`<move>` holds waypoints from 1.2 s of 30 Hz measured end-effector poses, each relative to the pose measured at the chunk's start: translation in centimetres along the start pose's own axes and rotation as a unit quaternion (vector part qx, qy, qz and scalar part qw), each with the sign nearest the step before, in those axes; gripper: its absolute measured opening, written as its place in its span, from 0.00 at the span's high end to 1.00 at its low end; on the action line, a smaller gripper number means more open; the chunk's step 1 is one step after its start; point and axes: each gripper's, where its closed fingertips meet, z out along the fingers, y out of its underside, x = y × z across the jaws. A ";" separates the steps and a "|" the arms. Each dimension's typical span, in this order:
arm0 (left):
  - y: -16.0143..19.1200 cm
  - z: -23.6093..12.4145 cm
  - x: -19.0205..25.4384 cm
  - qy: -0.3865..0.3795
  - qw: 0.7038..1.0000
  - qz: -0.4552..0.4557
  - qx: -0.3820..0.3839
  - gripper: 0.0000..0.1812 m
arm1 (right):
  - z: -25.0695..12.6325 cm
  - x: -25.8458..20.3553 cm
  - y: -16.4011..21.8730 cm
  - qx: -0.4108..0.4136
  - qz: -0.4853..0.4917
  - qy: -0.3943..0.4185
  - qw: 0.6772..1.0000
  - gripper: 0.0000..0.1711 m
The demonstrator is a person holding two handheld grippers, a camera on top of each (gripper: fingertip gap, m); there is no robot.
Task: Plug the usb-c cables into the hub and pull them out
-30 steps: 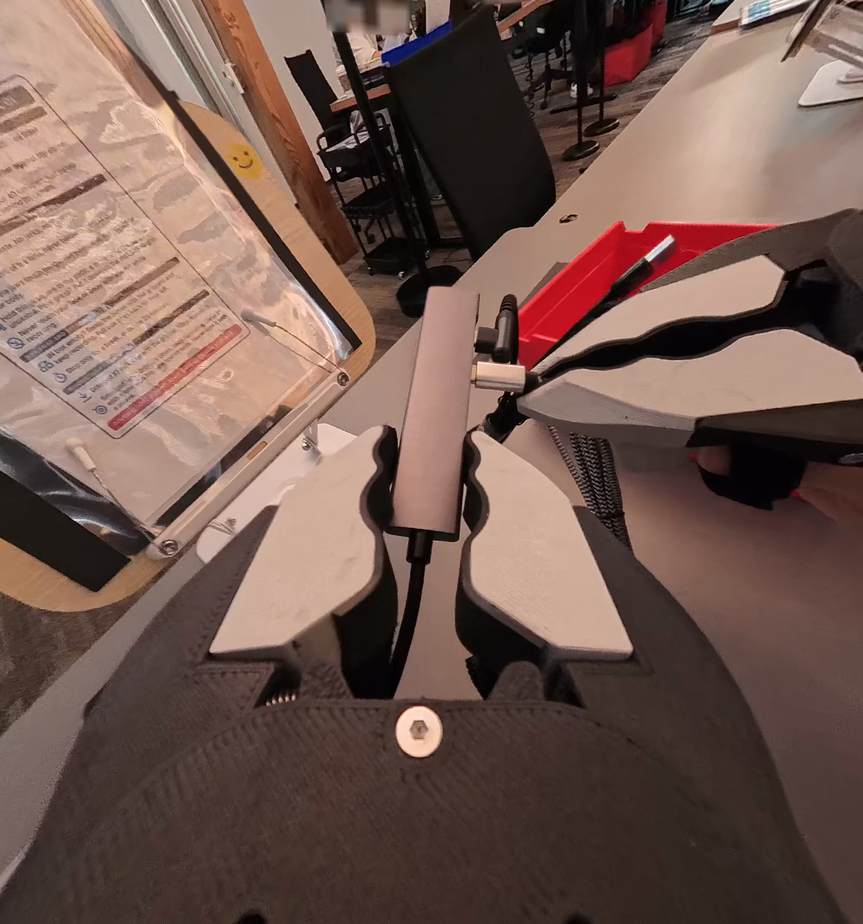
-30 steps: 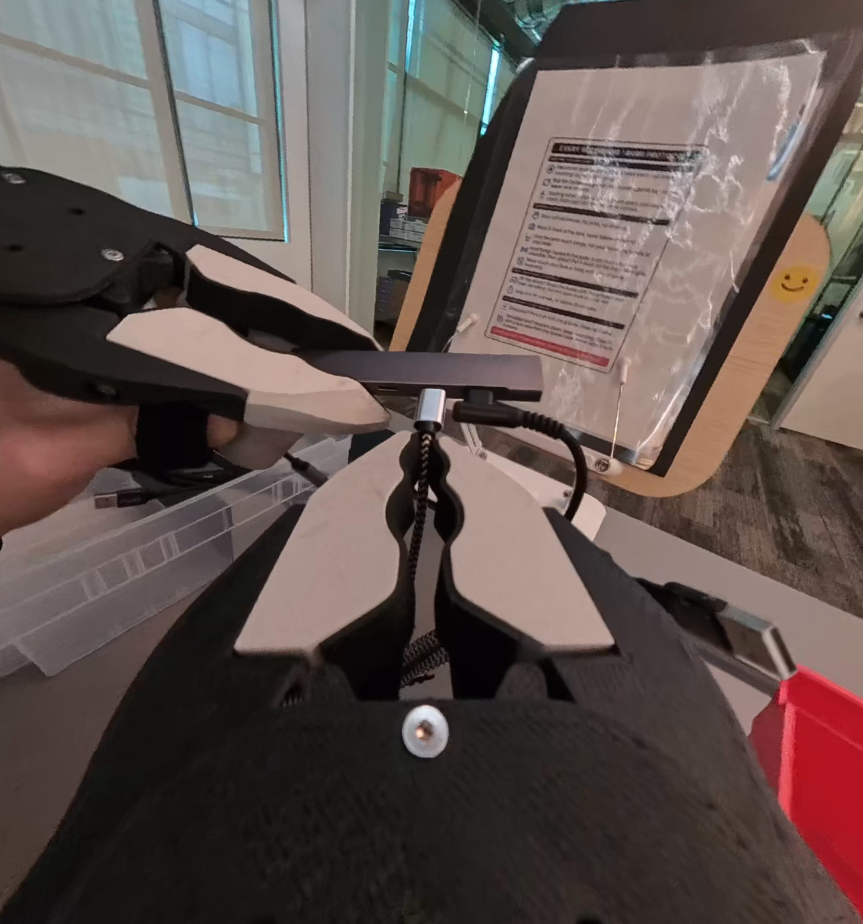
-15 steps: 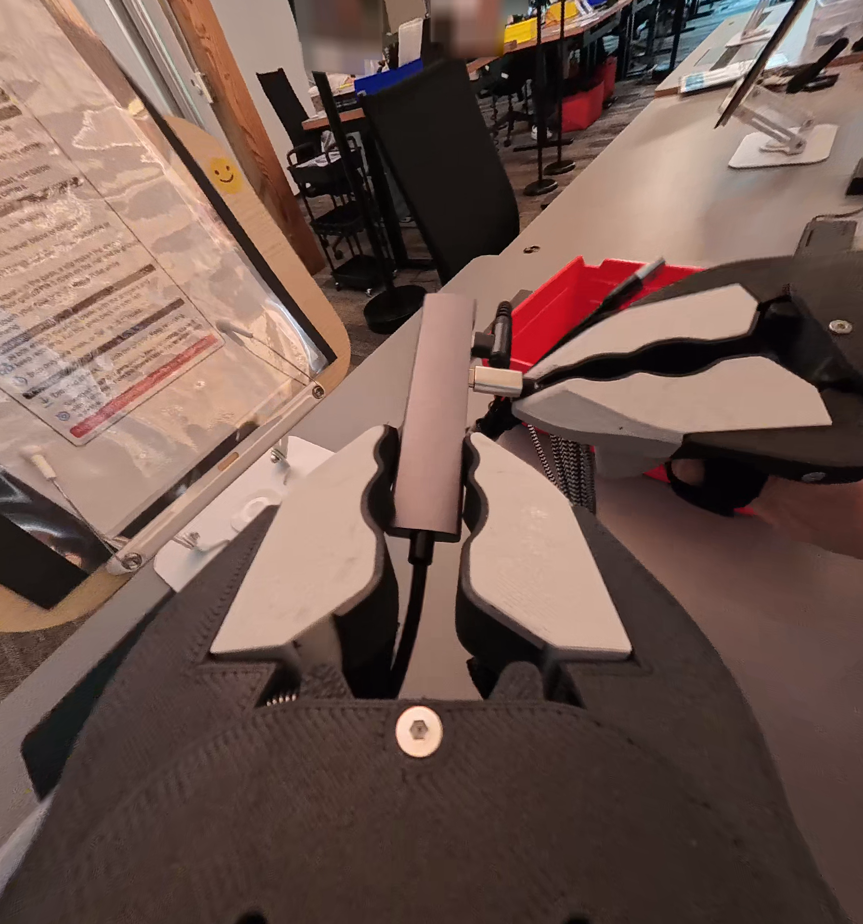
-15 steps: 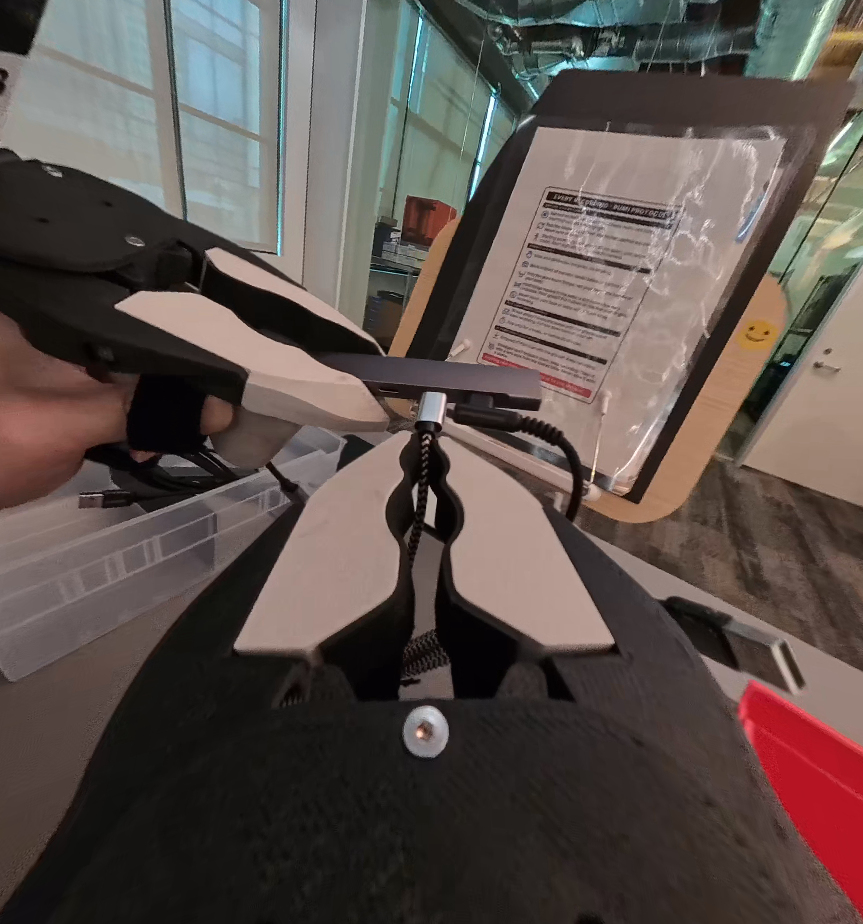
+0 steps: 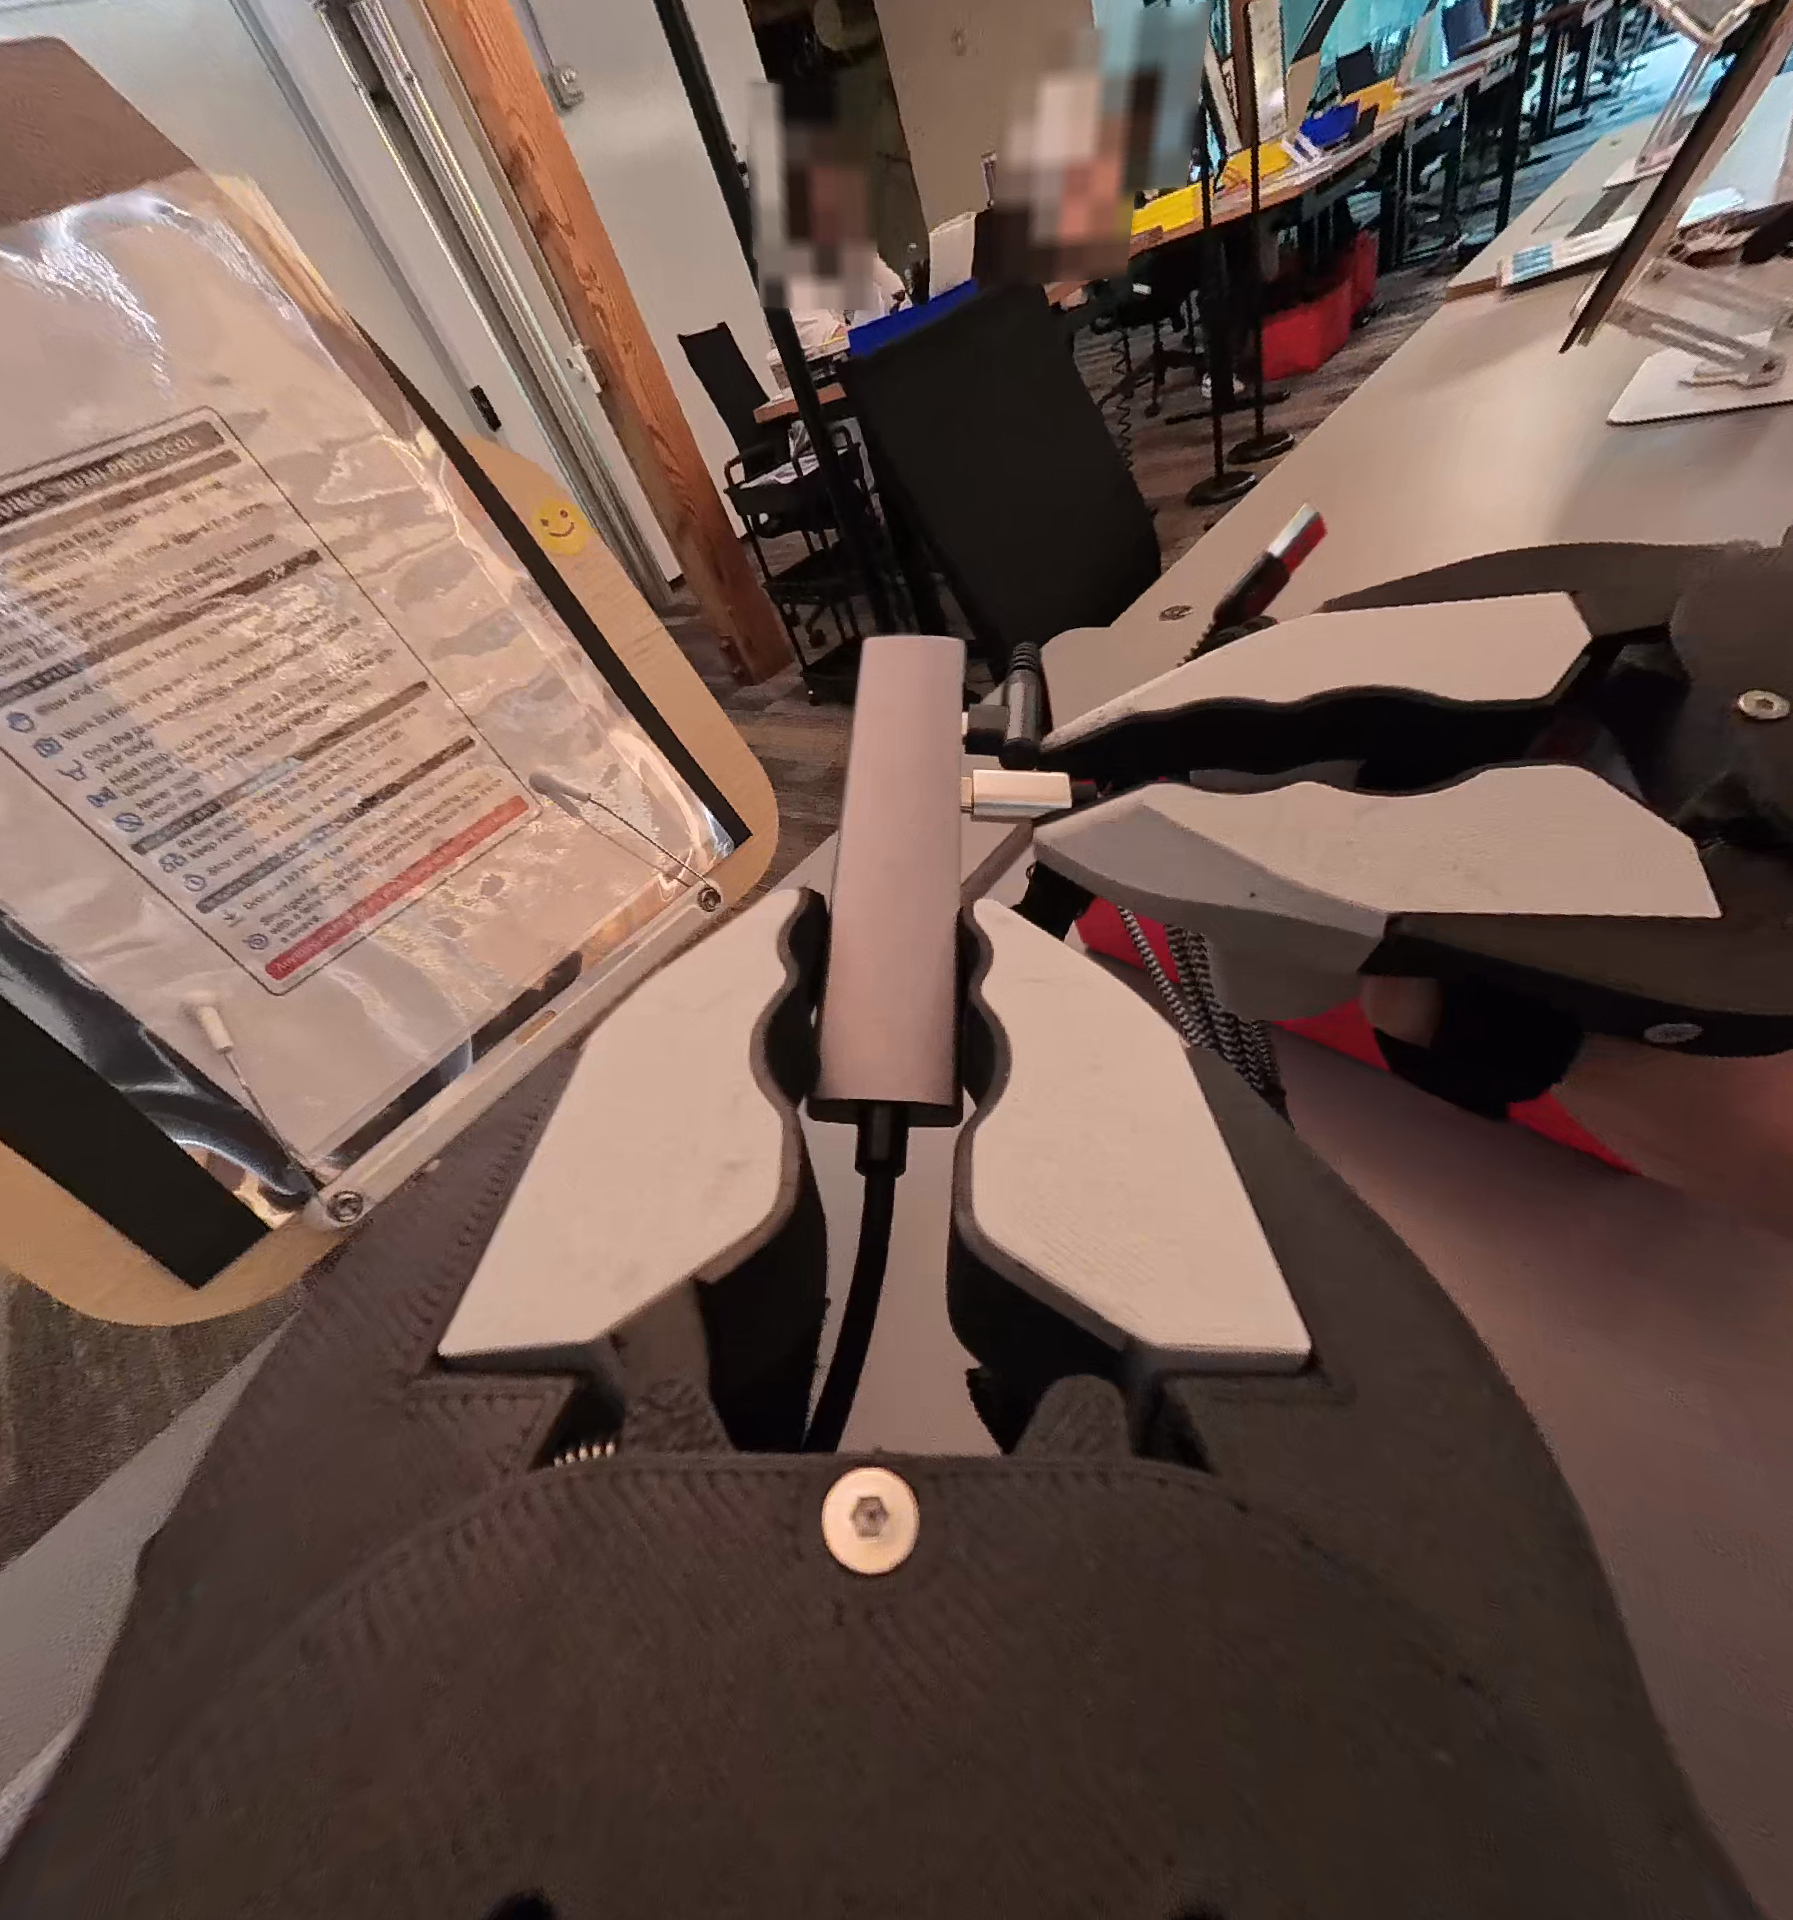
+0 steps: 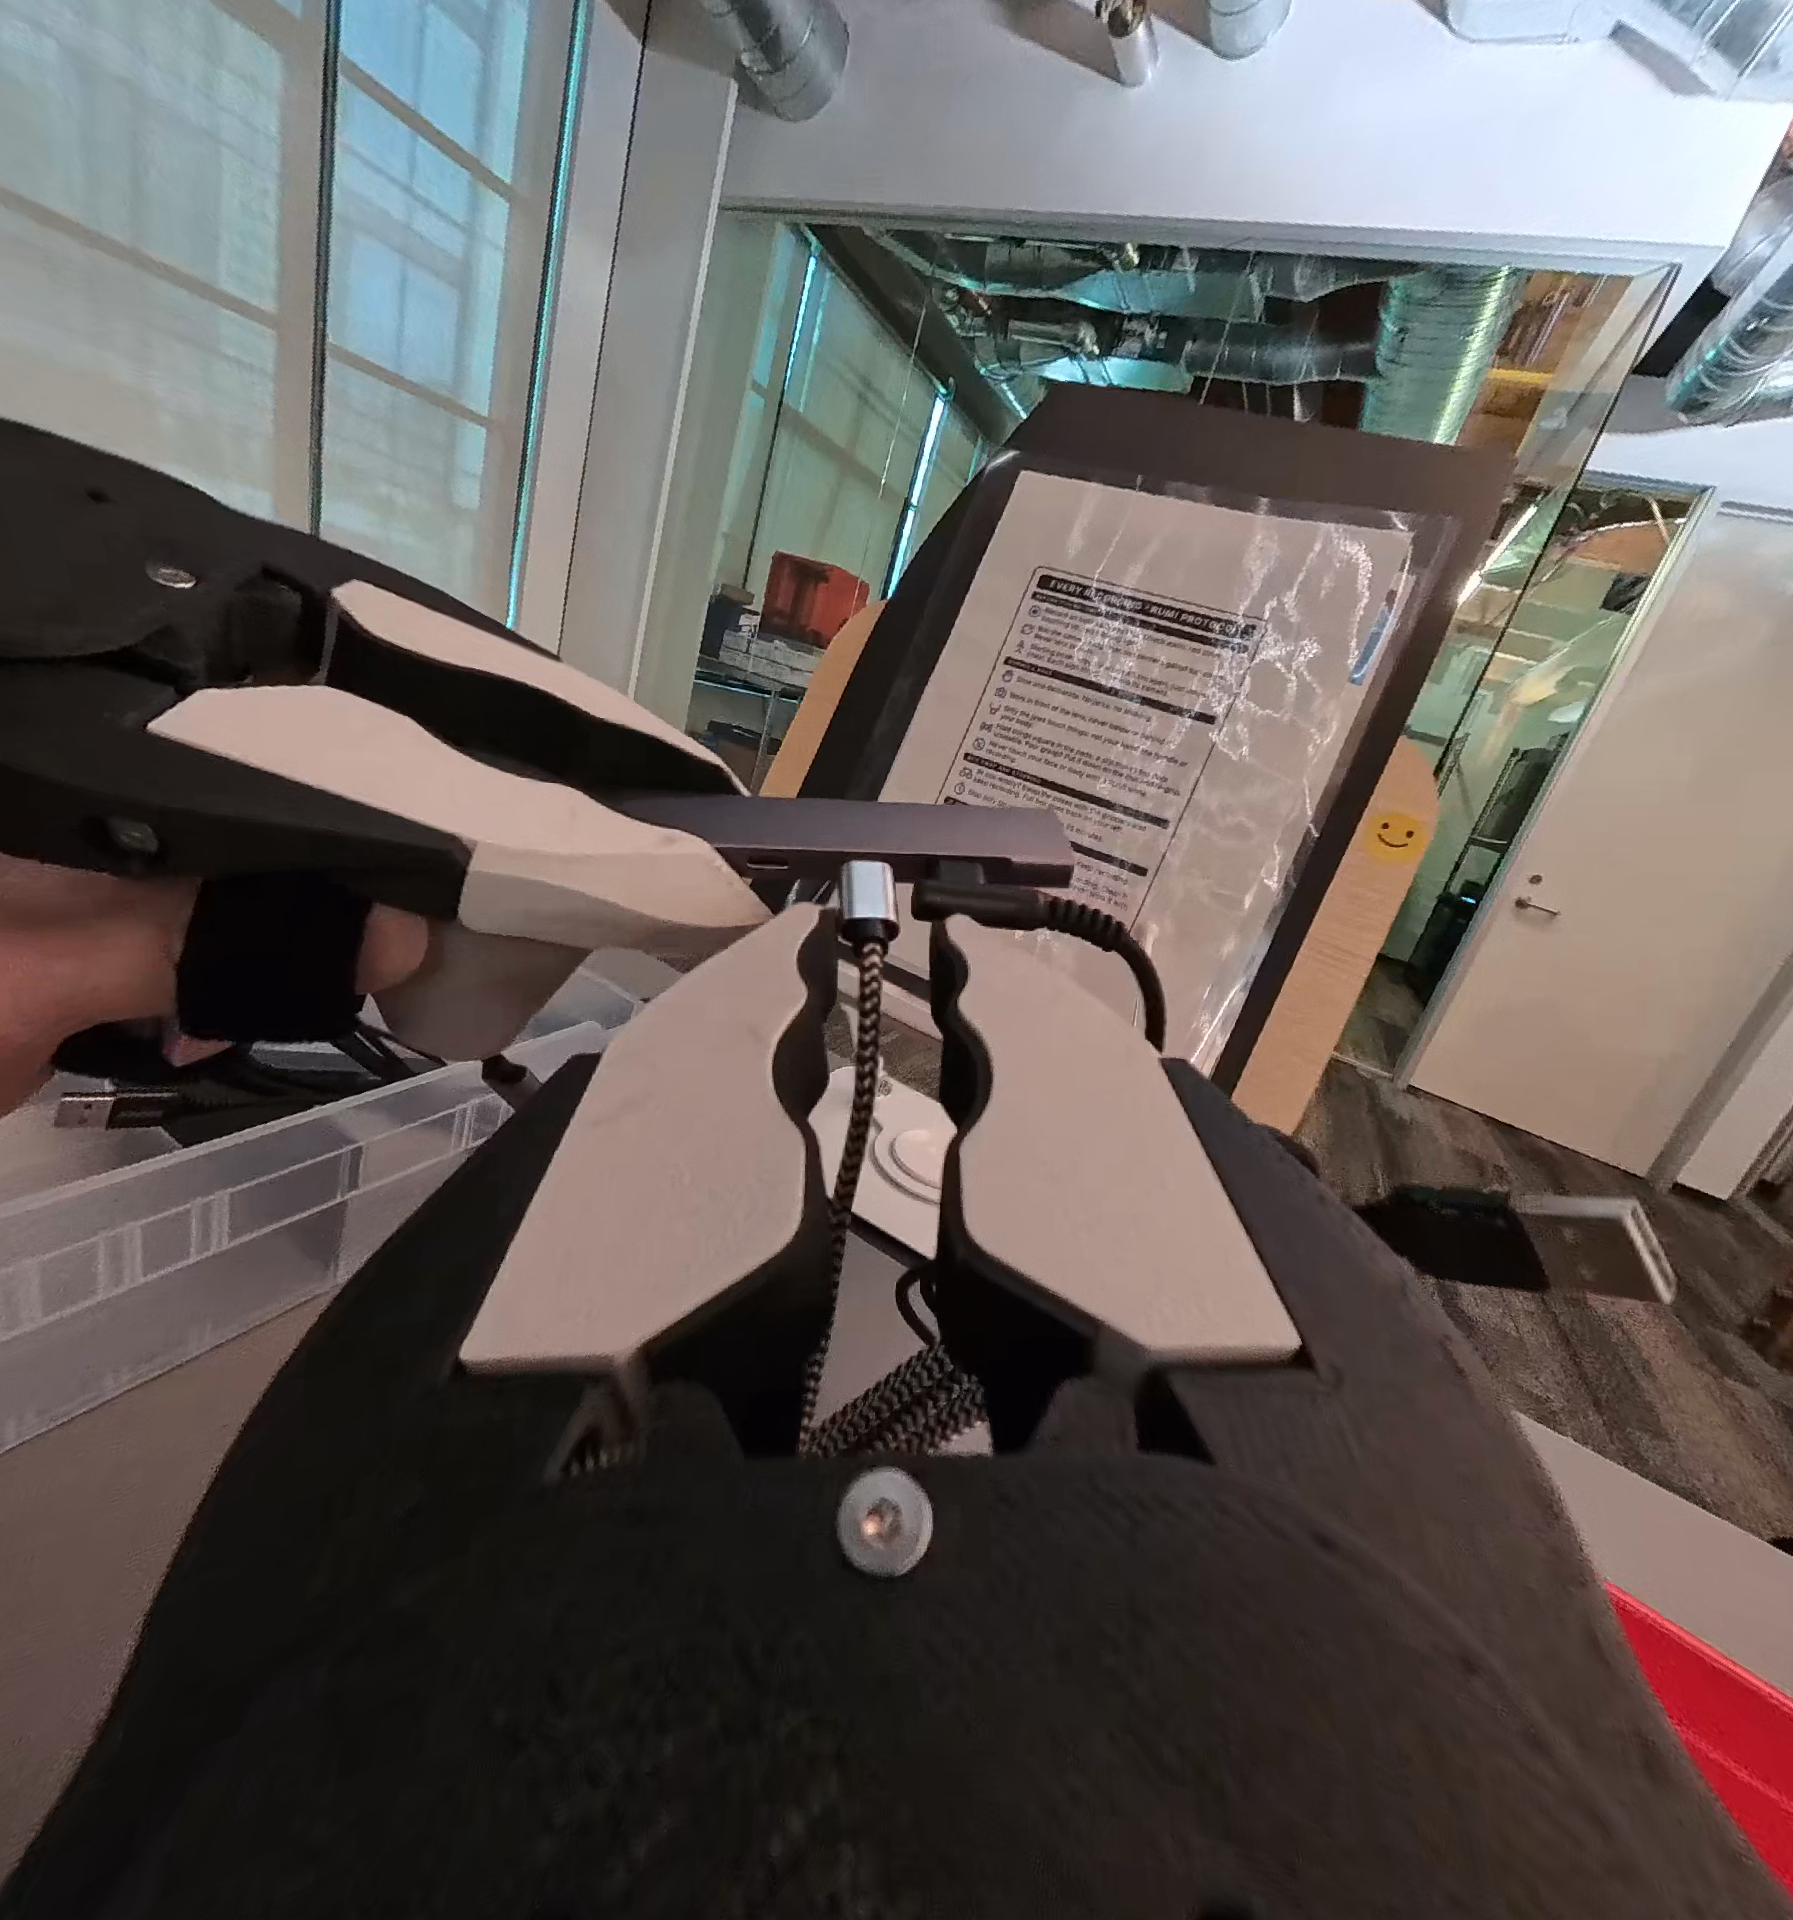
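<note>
My left gripper [image 5: 892, 914] is shut on the near end of a slim grey hub [image 5: 902, 810] and holds it in the air, pointing away. The hub's own black cable [image 5: 871, 1247] runs back between the fingers. A silver USB-C plug [image 5: 1017, 795] on a braided cable [image 6: 850, 1122] sits at the hub's side port [image 6: 864, 891]. A black angled plug [image 6: 985, 902] is in the port beyond it. My right gripper [image 6: 876, 914] is slightly open. Its tips flank the silver plug's rear without touching, and the cable hangs loose in the gap.
A tilted sign board [image 5: 248, 727] with a laminated sheet stands close on the left. A red bin [image 5: 1120, 935] lies under the right gripper. A clear plastic bin [image 6: 196, 1226] holds cables below the left gripper. A loose USB-A plug [image 5: 1287, 545] sticks up behind the right gripper. Both grippers' tips are close together, under 4 cm apart.
My right gripper's fingers have parted and let go of the braided cable behind the silver plug. Both grippers and the hub have risen and tilted upward.
</note>
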 end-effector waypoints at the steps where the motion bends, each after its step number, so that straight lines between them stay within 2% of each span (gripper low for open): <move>1: 0.0 0.0 0.0 0.000 1.000 -0.003 0.000 0.87 | 0.0 -0.1 0.0 0.001 0.001 0.001 1.000 0.90; 6: 0.1 0.2 0.3 -0.001 1.000 -0.006 0.000 0.87 | -0.3 -0.1 -0.3 0.019 -0.021 0.017 0.999 0.92; 12: 0.3 0.1 0.0 -0.008 1.000 -0.016 0.001 0.87 | 0.3 -0.5 0.9 -0.011 -0.033 -0.006 0.999 0.93; 23: 0.3 0.1 0.1 0.019 0.999 -0.044 0.011 0.87 | 0.0 -0.5 0.7 -0.018 -0.074 -0.002 0.997 0.94; 30: -1.1 -0.6 0.8 0.064 0.993 -0.082 0.059 0.87 | -0.9 -0.7 -1.6 -0.006 -0.191 0.017 0.981 0.94; 33: -0.5 -0.2 0.7 0.076 0.990 -0.101 0.056 0.84 | -0.9 -1.0 -1.5 -0.008 -0.221 0.022 0.975 0.94; 36: 0.9 0.7 0.8 0.086 0.990 -0.106 0.032 0.85 | -0.7 -1.3 -0.8 -0.019 -0.241 0.022 0.970 0.94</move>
